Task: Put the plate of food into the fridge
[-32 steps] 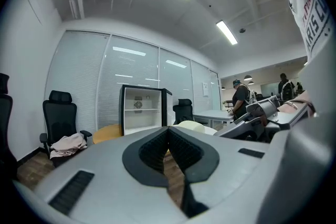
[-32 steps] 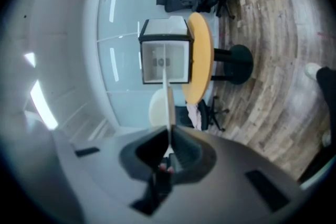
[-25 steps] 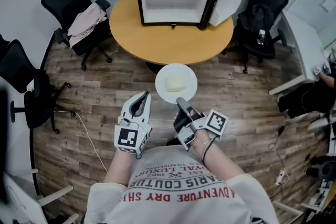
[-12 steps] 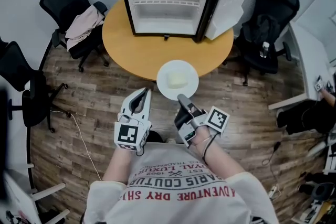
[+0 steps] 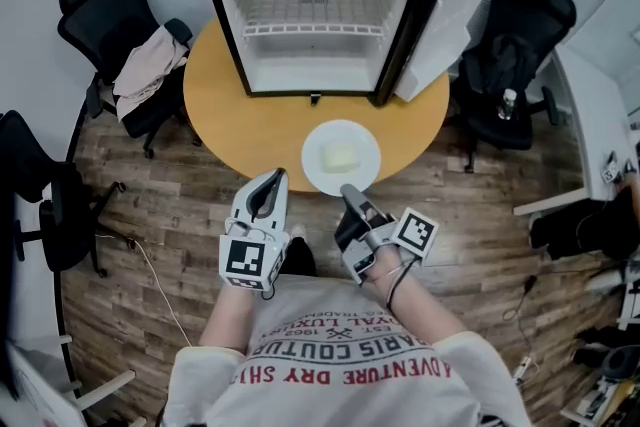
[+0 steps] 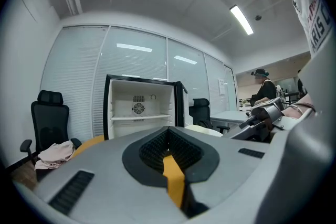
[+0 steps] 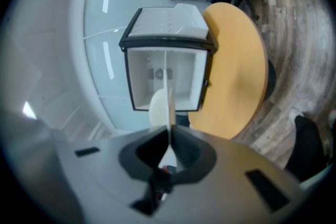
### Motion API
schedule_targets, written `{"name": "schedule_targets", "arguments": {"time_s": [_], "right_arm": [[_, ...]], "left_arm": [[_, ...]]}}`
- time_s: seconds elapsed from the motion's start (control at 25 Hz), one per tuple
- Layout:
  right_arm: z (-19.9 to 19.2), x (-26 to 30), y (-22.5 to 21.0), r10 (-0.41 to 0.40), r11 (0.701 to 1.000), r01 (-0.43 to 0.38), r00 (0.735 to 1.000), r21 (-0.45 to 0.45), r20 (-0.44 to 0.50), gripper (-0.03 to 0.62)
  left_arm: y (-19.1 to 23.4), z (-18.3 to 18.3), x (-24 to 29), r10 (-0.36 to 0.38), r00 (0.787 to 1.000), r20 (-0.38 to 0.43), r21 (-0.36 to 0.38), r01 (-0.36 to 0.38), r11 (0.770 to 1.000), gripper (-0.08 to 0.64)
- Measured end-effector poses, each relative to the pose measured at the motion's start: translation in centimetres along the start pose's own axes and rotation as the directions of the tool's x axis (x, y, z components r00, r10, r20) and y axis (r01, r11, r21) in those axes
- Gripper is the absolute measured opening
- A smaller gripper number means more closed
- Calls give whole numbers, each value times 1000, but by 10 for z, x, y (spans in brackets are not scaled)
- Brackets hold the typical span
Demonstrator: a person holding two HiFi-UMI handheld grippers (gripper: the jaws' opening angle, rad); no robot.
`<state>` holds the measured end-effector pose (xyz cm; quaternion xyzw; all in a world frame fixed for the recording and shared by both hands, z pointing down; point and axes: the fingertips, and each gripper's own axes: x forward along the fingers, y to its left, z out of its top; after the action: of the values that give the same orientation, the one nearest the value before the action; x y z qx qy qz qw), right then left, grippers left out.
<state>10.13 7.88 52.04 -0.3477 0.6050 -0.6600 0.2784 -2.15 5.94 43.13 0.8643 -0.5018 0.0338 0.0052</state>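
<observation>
A white plate with a pale block of food hangs level over the near edge of the round yellow table. My right gripper is shut on the plate's near rim. In the right gripper view the plate shows edge-on between the jaws, in line with the fridge. The small black fridge stands on the table with its door swung open to the right and its white shelves bare. My left gripper hovers shut and holding nothing, left of the plate, pointing at the fridge.
Black office chairs ring the table: one at the left with a pale garment, one at the right holding a bottle. A white desk stands at the right. A cable lies on the wooden floor.
The person has stepped toward the table. The fridge now looks larger and nearer, and the plate has come from over the floor to over the table's near edge. Both grippers keep their pose.
</observation>
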Motion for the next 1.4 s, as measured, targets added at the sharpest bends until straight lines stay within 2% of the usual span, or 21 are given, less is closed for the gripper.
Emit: {"name": "schedule_targets", "arguments": {"time_s": [0.28, 0.44, 0.64, 0.96, 1.4], "right_arm": [[36, 76, 19, 13, 1000, -13, 998, -8, 64, 37], [50, 114, 29, 21, 1000, -19, 995, -21, 99, 37], [68, 154, 34, 20, 1000, -17, 991, -19, 131, 37], [95, 195, 47, 18, 1000, -15, 989, -19, 144, 37], [132, 245, 61, 16, 1000, -15, 995, -11, 100, 37]], "left_arm": [[59, 6, 68, -64, 998, 3, 4, 64, 998, 29], [100, 12, 100, -72, 997, 14, 13, 72, 997, 29], [127, 18, 127, -100, 995, 22, 33, 100, 994, 29], [152, 16, 155, -69, 998, 12, 33, 68, 997, 29], [169, 17, 193, -22, 1000, -4, -2, 22, 1000, 29]]}}
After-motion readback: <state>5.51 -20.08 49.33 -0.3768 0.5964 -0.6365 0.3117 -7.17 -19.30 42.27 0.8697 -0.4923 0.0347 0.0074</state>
